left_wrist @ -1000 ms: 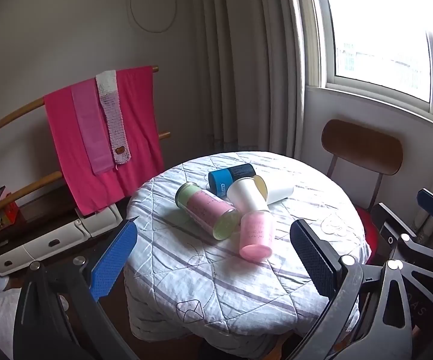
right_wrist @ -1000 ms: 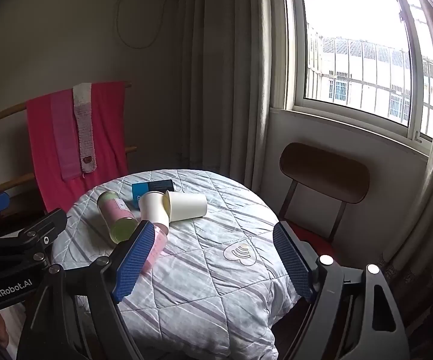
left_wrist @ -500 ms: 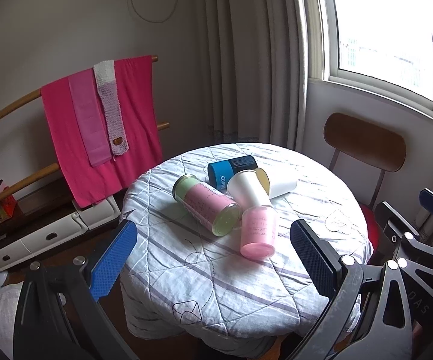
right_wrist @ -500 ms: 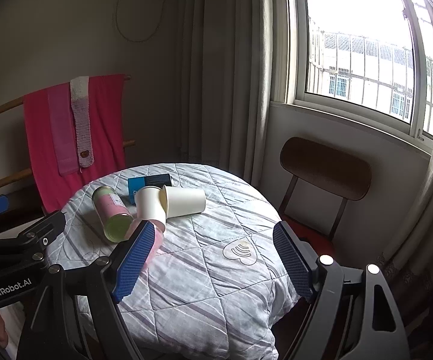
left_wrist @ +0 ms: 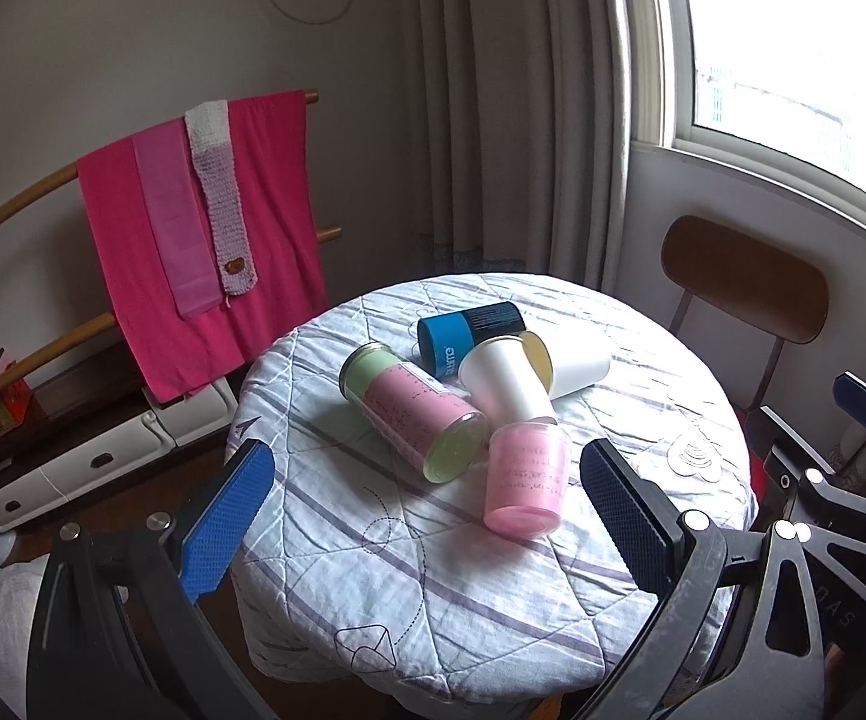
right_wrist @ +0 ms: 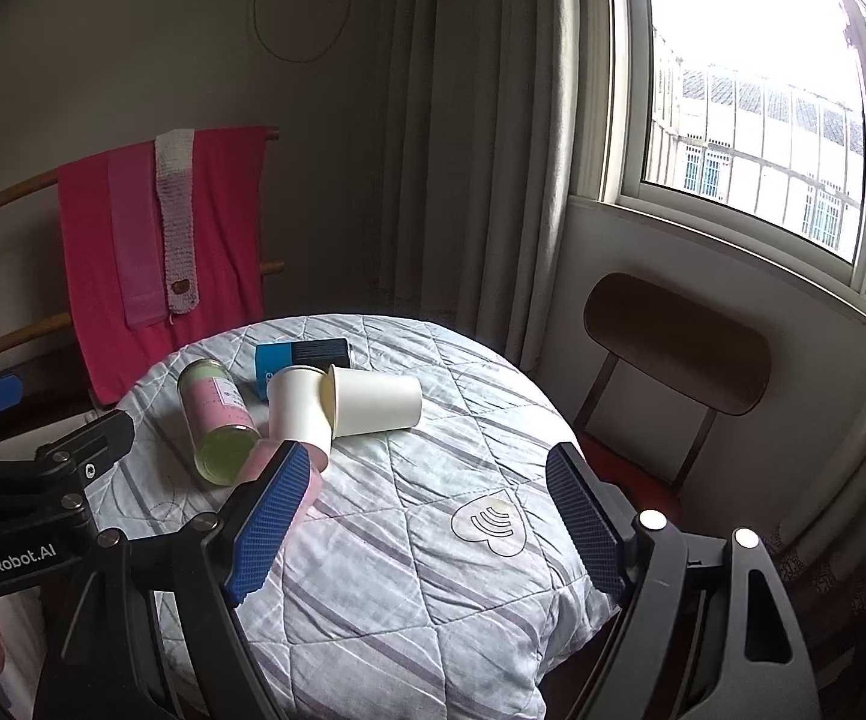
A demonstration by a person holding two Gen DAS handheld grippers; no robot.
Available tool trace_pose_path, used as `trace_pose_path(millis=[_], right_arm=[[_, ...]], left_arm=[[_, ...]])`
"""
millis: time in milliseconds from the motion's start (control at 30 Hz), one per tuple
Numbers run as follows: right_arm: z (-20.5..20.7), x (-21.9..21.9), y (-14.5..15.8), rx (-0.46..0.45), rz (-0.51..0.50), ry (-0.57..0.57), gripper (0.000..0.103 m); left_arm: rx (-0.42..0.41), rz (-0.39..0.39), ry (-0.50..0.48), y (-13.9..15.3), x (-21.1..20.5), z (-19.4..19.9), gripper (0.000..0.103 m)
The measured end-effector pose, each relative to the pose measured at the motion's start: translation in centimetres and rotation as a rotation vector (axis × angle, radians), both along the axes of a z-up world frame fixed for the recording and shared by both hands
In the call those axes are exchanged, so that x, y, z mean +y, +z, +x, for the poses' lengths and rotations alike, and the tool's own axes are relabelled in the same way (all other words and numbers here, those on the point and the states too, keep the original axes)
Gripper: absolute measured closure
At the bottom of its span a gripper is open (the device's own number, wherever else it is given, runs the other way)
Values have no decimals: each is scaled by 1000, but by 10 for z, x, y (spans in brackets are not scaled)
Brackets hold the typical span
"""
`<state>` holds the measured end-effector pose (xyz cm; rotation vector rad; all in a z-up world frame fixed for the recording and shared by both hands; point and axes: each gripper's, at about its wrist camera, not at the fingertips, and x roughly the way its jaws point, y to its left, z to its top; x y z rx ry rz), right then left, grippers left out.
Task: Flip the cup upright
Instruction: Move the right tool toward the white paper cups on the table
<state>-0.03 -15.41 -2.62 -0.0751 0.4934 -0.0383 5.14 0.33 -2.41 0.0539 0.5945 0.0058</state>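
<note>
Several cups lie tipped over in a cluster on a round table (left_wrist: 408,612) with a quilted striped cover. A pink cup (left_wrist: 527,480) lies nearest me. A green and pink cup (left_wrist: 414,414) lies left of it. Two white paper cups (left_wrist: 508,387) (left_wrist: 577,363) and a blue and black cup (left_wrist: 469,330) lie behind. In the right wrist view the same cups show, the white paper cups (right_wrist: 372,402) in the middle. My left gripper (left_wrist: 426,534) is open and empty, short of the pink cup. My right gripper (right_wrist: 426,528) is open and empty over the table's near right part.
A wooden chair (right_wrist: 673,342) stands at the table's right, under the window. A rack with pink cloths (left_wrist: 204,228) stands to the left. Curtains hang behind the table. A low white cabinet (left_wrist: 90,462) sits on the floor at left.
Both grippers have moved closer to the table; the cups look larger and nearer. Both stay open. The cups have not moved.
</note>
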Motion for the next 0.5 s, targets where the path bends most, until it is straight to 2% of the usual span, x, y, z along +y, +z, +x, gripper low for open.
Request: trace_pose_path(millis=[367,500], right_arm=[[34,-9,-14,72,-6,48,21],[49,-13,-18,110,24,78,21]], left_arm=[[75,-16,39,-7,3,38,0],[101,-25,34,-10,2,46,0]])
